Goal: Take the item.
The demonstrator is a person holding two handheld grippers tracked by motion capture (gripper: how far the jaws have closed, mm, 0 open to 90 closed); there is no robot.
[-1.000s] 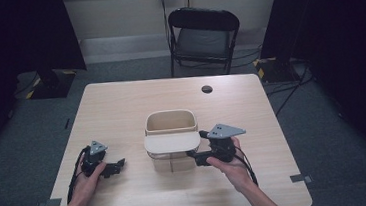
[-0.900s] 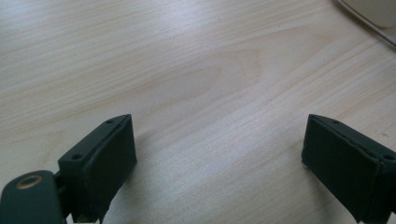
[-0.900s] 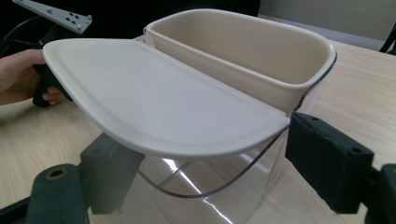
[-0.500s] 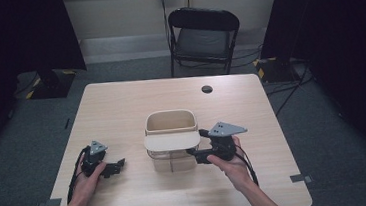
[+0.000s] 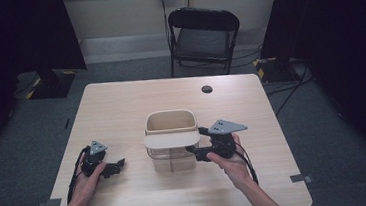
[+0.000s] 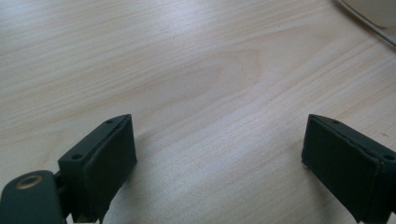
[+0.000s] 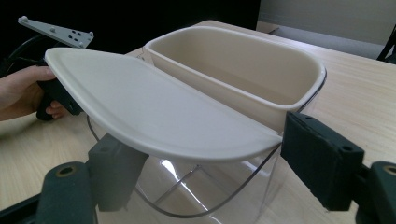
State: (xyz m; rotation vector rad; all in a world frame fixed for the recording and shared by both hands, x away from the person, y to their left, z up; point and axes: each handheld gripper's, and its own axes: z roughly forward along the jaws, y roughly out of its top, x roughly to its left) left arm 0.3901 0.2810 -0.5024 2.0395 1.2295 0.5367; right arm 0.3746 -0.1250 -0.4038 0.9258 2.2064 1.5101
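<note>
A clear tub (image 5: 172,156) with a beige insert (image 5: 170,121) stands at the middle of the table (image 5: 121,103). A flat beige lid flap (image 5: 171,140) covers its near half. My right gripper (image 5: 199,154) is at the tub's right side. In the right gripper view its jaws stand open (image 7: 219,168), one on each side of the tub's rounded clear wall (image 7: 210,191), just under the flap (image 7: 154,112). My left gripper (image 5: 119,166) rests to the left of the tub, apart from it, open (image 6: 217,163) over bare wood.
A small black round disc (image 5: 207,89) lies near the table's far edge. A black folding chair (image 5: 204,36) stands beyond the table. Bare tabletop surrounds the tub on all sides. The tub's corner (image 6: 373,9) shows far off in the left gripper view.
</note>
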